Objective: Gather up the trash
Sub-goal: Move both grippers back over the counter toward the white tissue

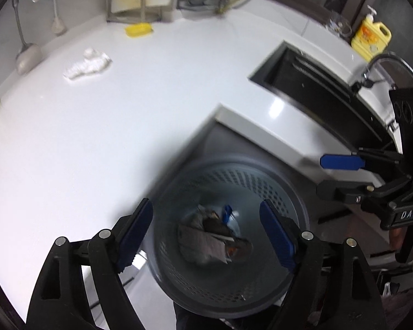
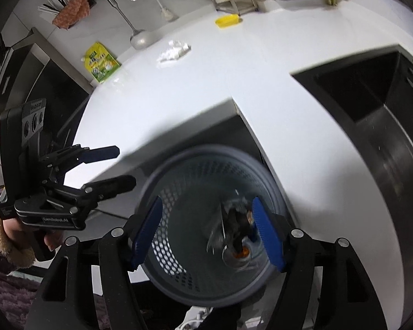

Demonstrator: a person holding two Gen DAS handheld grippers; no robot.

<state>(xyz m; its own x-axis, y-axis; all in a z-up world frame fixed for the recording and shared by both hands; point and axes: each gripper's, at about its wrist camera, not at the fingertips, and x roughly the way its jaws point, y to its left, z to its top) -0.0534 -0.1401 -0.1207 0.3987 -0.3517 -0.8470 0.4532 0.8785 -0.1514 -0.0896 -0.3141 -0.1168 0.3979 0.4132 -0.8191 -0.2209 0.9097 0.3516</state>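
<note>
Below both claws, a grey perforated waste basket (image 1: pixel 228 236) is sitting on the floor against the corner of the white surface (image 1: pixel 124 115). Inside it, crumpled grey wrappers and dark scraps (image 1: pixel 206 242) are lying on the bottom, and a small blue piece (image 1: pixel 227 213) is lying beside them, though blur is hiding what each scrap is. Over the basket's mouth, the left claw (image 1: pixel 206 236) is hanging with its blue-padded fingers (image 1: pixel 275 236) spread wide and nothing between them. Off to its right, the right claw (image 1: pixel 327 176) is showing in the left wrist view, also spread apart, one blue finger above one black finger. From the right wrist view, the right claw (image 2: pixel 206 233) is standing wide open over the same basket (image 2: pixel 195 247), with the trash pile (image 2: pixel 236 228) lying just inside its right finger but far below it. Over to that claw's left, the left claw (image 2: pixel 121 166) is being held by a hand (image 2: pixel 16 228) in a fuzzy purple sleeve, its fingers apart. Farther ahead of the claws, a crumpled white tissue (image 1: pixel 86 64) is lying on the surface, well apart from the basket, and a yellow soap dish (image 1: pixel 139 29) is sitting beyond it near a metal rack (image 1: pixel 126 0). Ahead and right of the left claw, a dark sink (image 1: pixel 316 88) is set into the surface, with a yellow detergent bottle (image 1: pixel 371 37) standing behind it. Against the wall, left of the tissue, a green packet (image 2: pixel 102 63) is leaning.
</note>
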